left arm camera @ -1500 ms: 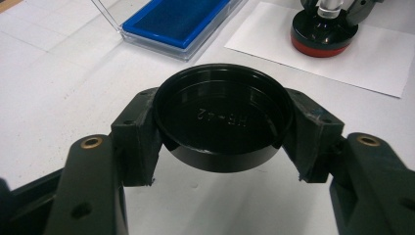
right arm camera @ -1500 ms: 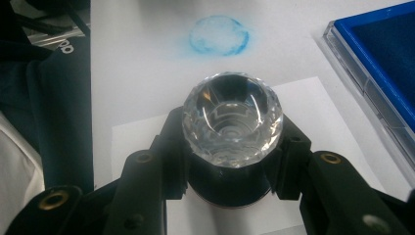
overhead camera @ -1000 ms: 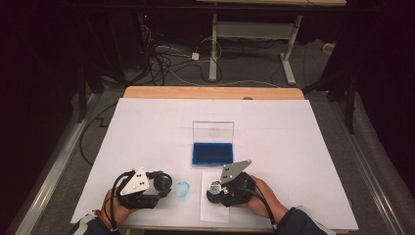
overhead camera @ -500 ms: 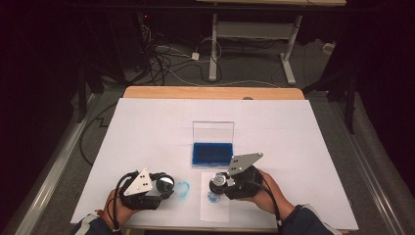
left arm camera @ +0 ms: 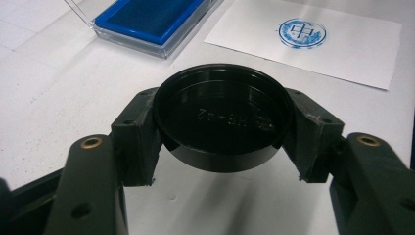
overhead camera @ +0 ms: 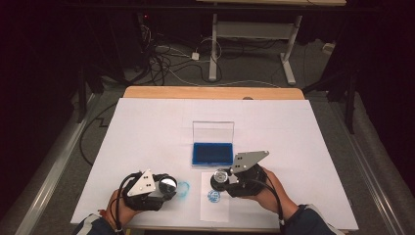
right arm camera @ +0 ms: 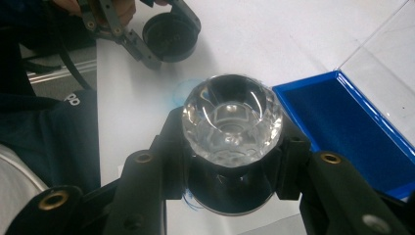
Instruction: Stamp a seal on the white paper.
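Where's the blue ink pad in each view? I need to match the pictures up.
High view: ink pad at table centre, clear lid standing open behind it.
Left gripper view: ink pad at top left, beyond the black cap.
Right gripper view: ink pad at right edge.
Shared landmark: the paper sheet with the blue stamp print.

On the counter [overhead camera: 147, 127]: 1 open blue ink pad [overhead camera: 212, 152] in its clear case, 1 paper sheet [overhead camera: 215, 208] bearing 1 blue stamp print [overhead camera: 213, 196], 1 clear-knobbed stamp [right arm camera: 231, 122], 1 black round cap [left arm camera: 221, 117], and 2 hand-held grippers, the left [overhead camera: 164, 185] and the right [overhead camera: 220, 179].
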### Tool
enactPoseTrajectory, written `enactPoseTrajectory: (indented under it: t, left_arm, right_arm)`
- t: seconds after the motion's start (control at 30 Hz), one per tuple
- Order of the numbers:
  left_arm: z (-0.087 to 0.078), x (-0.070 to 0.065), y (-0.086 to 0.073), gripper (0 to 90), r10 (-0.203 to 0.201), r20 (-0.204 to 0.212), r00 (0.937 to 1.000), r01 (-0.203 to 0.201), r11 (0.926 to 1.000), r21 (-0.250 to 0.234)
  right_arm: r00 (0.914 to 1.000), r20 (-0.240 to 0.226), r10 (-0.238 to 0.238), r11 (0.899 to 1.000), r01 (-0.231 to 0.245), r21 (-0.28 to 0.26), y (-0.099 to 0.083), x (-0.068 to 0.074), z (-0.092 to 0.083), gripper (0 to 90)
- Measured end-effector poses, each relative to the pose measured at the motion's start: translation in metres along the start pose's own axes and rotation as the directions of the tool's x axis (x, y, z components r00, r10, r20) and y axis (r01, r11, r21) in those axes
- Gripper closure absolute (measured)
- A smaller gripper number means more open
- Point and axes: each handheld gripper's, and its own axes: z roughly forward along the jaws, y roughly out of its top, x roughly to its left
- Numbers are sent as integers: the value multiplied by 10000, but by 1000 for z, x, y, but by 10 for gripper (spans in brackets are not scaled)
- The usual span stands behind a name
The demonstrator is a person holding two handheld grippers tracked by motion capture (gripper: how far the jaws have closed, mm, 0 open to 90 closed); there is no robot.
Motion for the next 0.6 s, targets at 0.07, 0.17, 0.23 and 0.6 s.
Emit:
enactPoseTrajectory:
  t: [0.07,0.17,0.23,0.6]
  left_arm:
    - [0,0,0,365,-8,12,10000,8,10000,-20]
    - [0,0,0,365,-10,6,10000,10,10000,-15]
    - [0,0,0,365,-32,6,10000,32,10000,-23]
    - [0,1,-2,365,-91,20,10000,91,10000,-39]
  right_arm:
    - [10000,3,-40,10000,40,-24,1,0,-1,588]
    - [10000,3,-14,10000,15,-53,1,0,-2,588]
    - [10000,12,-43,10000,43,-78,1,0,-3,588]
    - [10000,27,-42,9997,43,-252,3,-2,-7,588]
